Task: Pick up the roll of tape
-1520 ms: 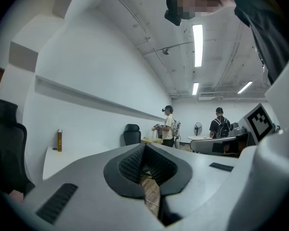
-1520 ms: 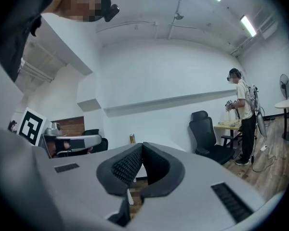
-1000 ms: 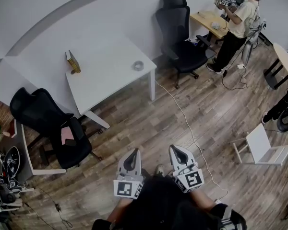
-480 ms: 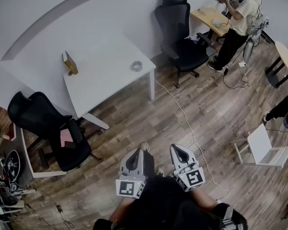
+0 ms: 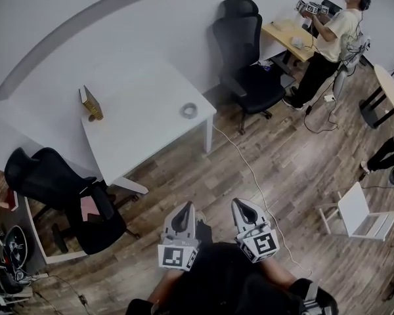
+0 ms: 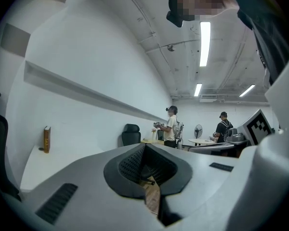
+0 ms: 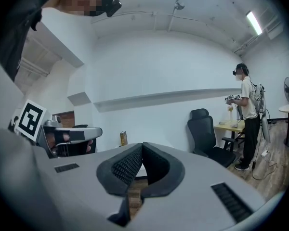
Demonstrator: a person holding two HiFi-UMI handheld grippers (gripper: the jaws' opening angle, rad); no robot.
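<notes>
The white bench [image 5: 144,126] and the roll of tape [image 5: 190,110] on it now sit lower in the head view than a second ago, while both tools keep their places at the bottom of the frame. The tape is a small grey ring lying flat near the bench's right front corner, well apart from both tools. A brown book-like block [image 5: 90,103] stands upright at the bench's far left edge.

The left tool [image 5: 186,209] has its ribbed dark pads pressed together at the tips, with nothing between them. The right tool [image 5: 240,206] is likewise closed and empty. Both have smooth grey shells and carry cubes with square markers.

Below lies a wood-plank floor [image 5: 289,169], crossed by a thin white cable [image 5: 249,169]. A black office chair [image 5: 249,58] stands right of the bench.
</notes>
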